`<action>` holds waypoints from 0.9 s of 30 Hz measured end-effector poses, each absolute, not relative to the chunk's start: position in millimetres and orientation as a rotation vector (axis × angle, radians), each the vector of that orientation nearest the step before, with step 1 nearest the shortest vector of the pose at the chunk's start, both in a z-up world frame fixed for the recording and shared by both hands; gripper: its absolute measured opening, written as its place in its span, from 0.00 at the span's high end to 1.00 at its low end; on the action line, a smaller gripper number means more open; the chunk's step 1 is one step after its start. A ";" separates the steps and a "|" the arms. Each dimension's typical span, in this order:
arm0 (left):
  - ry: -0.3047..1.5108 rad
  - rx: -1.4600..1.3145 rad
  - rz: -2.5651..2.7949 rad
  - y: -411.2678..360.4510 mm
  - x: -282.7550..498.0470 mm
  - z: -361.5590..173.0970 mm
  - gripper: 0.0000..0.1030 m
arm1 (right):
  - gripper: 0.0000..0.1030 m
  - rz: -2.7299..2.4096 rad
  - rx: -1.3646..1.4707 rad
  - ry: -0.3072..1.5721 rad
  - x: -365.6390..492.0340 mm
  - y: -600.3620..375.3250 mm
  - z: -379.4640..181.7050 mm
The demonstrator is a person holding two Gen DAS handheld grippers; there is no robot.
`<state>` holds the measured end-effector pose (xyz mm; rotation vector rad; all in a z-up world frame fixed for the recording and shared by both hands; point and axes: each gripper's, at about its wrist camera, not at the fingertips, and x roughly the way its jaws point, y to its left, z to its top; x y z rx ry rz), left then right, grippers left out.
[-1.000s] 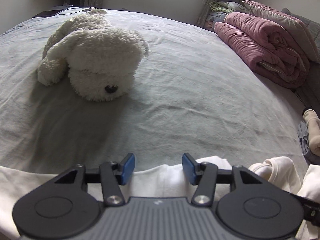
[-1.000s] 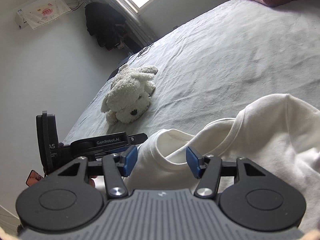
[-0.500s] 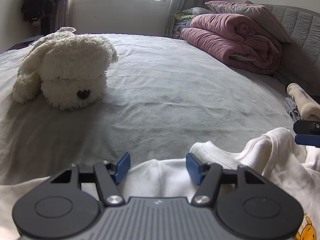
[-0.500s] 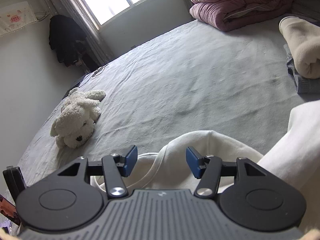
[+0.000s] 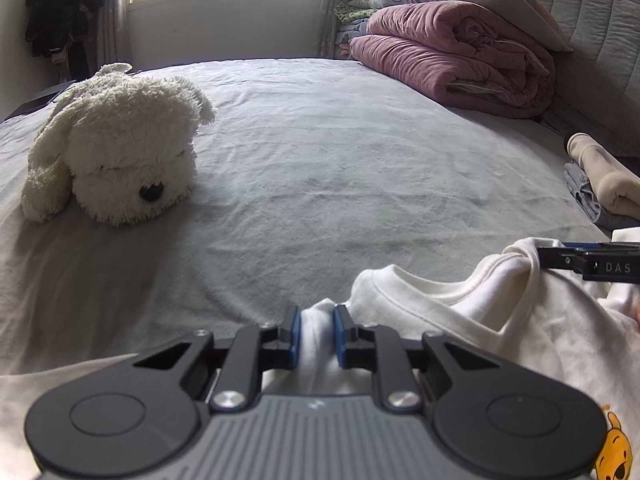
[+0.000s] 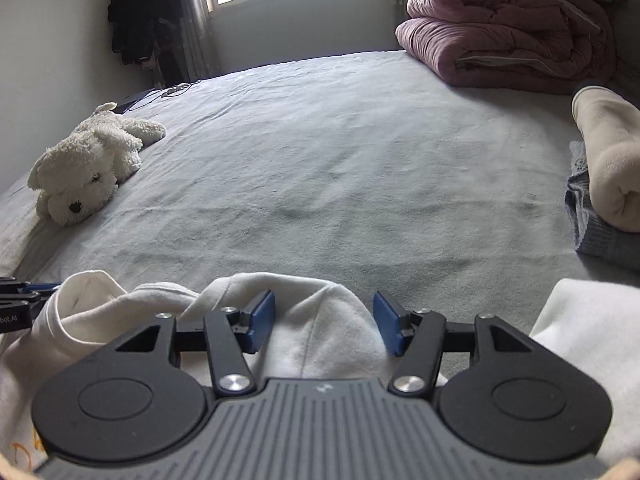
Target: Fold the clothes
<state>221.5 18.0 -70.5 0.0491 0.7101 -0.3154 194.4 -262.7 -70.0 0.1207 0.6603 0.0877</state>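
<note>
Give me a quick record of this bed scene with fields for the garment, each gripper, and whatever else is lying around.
garment: white cotton shirt, crumpled at the near edge of the grey bed sheet
left gripper: jaws closing on a fold of the shirt
right gripper: jaws apart, straddling a shirt hump
toy: fluffy white plush dog, far left
bedding: folded pink quilt, far right
other: rolled cream cloth, right edge

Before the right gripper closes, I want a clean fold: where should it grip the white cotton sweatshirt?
On the raised fabric hump of the white cotton sweatshirt, coming from the near edge; it already bulges between the right gripper's open pads.
</note>
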 end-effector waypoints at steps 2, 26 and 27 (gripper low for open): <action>0.698 0.040 -0.291 17.4 221.4 -69.3 0.88 | 0.63 0.112 0.112 0.652 192.9 -260.3 -69.2; 0.554 -0.131 -0.128 46.5 219.2 -50.9 0.66 | 0.77 0.031 0.052 0.556 192.1 -235.1 -56.4; 0.553 -0.143 -0.137 48.3 217.6 -46.5 0.66 | 0.77 0.048 0.073 0.556 190.7 -235.4 -52.8</action>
